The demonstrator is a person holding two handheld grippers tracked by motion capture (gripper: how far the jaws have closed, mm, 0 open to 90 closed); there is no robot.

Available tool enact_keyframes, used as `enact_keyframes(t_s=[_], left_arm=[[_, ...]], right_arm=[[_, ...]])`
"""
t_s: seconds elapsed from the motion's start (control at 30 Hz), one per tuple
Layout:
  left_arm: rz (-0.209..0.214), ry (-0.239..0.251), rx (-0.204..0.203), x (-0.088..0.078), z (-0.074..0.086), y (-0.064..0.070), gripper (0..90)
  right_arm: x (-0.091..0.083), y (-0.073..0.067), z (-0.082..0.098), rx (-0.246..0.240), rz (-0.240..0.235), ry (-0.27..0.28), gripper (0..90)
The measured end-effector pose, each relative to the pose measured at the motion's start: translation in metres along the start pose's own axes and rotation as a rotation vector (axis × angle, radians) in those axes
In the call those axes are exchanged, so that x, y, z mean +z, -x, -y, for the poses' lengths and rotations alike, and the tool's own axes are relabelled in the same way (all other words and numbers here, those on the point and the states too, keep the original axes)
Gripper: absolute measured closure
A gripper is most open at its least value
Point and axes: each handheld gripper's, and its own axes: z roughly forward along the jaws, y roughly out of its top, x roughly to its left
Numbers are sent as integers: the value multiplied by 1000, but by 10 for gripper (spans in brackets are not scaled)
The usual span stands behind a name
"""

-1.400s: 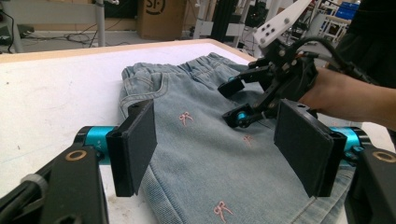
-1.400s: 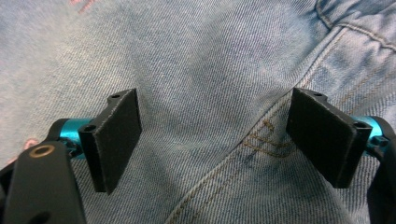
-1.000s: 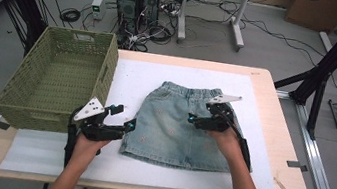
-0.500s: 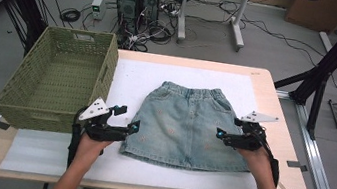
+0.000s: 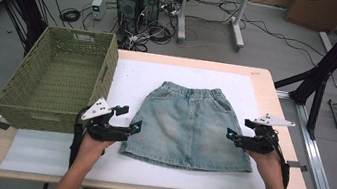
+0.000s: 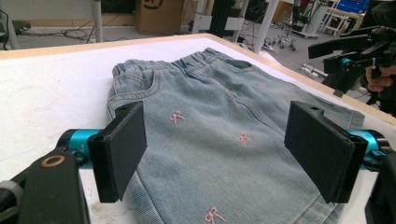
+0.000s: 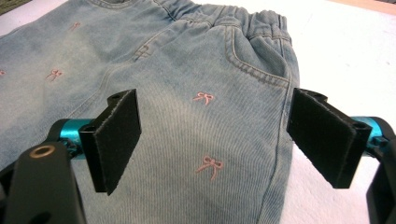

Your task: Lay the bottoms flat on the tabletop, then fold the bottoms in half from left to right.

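Observation:
A light blue denim skirt (image 5: 189, 125) with small pink bows lies flat on the white mat (image 5: 139, 75), waistband away from me. My left gripper (image 5: 131, 119) hovers at the skirt's lower left corner, open. In the left gripper view, my left gripper (image 6: 219, 140) straddles the skirt (image 6: 210, 93) with its pads wide apart and holding nothing. My right gripper (image 5: 238, 128) is open beside the skirt's right edge. The right gripper view shows my right gripper (image 7: 215, 140) open over the skirt (image 7: 187, 56) near its side seam and pocket. The right gripper (image 6: 355, 51) also appears far off in the left gripper view.
A green woven basket (image 5: 104, 72) with nothing inside stands on the table's left side, close to my left hand. The wooden table edge (image 5: 284, 117) runs just right of the mat. Computers, cables and stands are on the floor beyond the table.
My right gripper has moved from above the skirt's upper right part out to its right edge. My left gripper has stayed by the lower left corner, shifting only slightly.

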Motion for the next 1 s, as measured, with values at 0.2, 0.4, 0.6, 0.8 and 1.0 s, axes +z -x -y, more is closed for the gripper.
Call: enact_keyframes(t_s=[0.2,0.4,0.6,0.8,1.0], left_arm=[[2,-1,4,0,0,2,209],[1,-20,1,0,2,2,209],[-25,-55,-6,-1,4,2,209],[-52,-116,-36,1,12,6,209],[-89,-172,-59,1,23,8,223]], right_arm=[[-3,3,0,12,11,14,178],[-4,4,1,14,16,12,178],[-2,4,1,18,16,15,178],[-1,3,3,8,15,4,179],[-3,0,4,4,10,8,179]])
